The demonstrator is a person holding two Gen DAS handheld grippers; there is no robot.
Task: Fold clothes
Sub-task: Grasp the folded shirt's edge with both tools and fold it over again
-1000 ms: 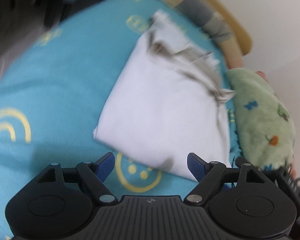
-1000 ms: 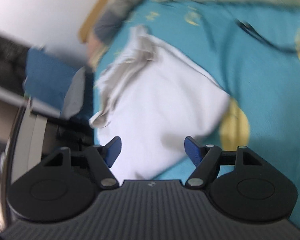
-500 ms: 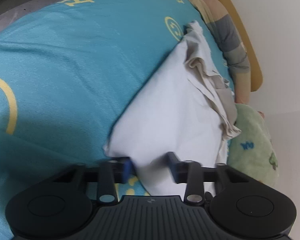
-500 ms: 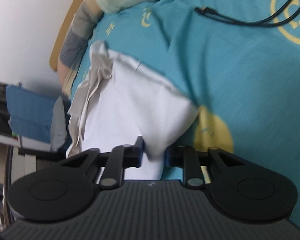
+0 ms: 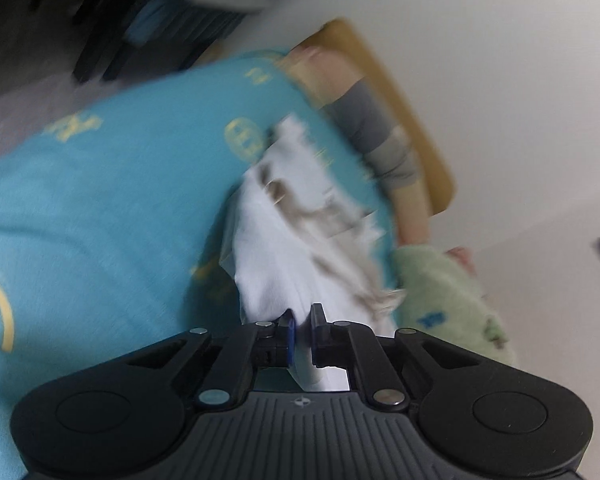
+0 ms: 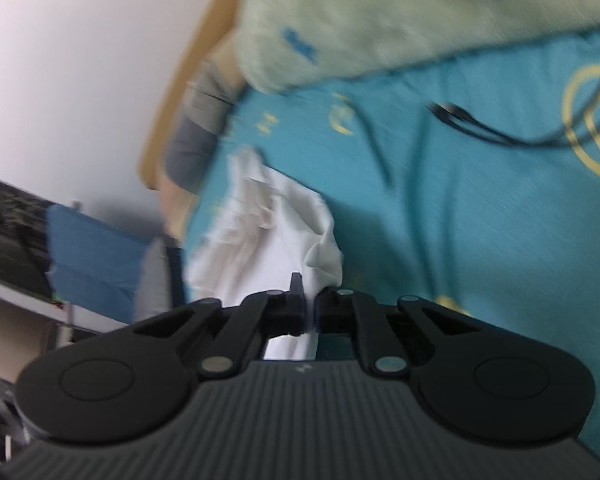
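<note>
A white garment (image 5: 276, 264) with crumpled grey-beige edges lies on a turquoise bedspread (image 5: 100, 208) printed with yellow smileys. My left gripper (image 5: 302, 326) is shut on the near edge of the garment, and the cloth rises toward it. In the right wrist view the same garment (image 6: 268, 248) bunches up toward my right gripper (image 6: 309, 308), which is shut on its near corner. Both views are blurred by motion.
A pale green plush blanket (image 5: 448, 292) lies beside the garment and also shows in the right wrist view (image 6: 380, 20). A black cable (image 6: 500, 128) runs over the bedspread. A striped pillow (image 5: 380, 136) rests against a wooden headboard (image 5: 412, 120). A blue chair (image 6: 92, 256) stands off the bed.
Both grippers went from open to shut on the garment's near edge. The cloth has since been lifted and bunched, with both views swinging upward.
</note>
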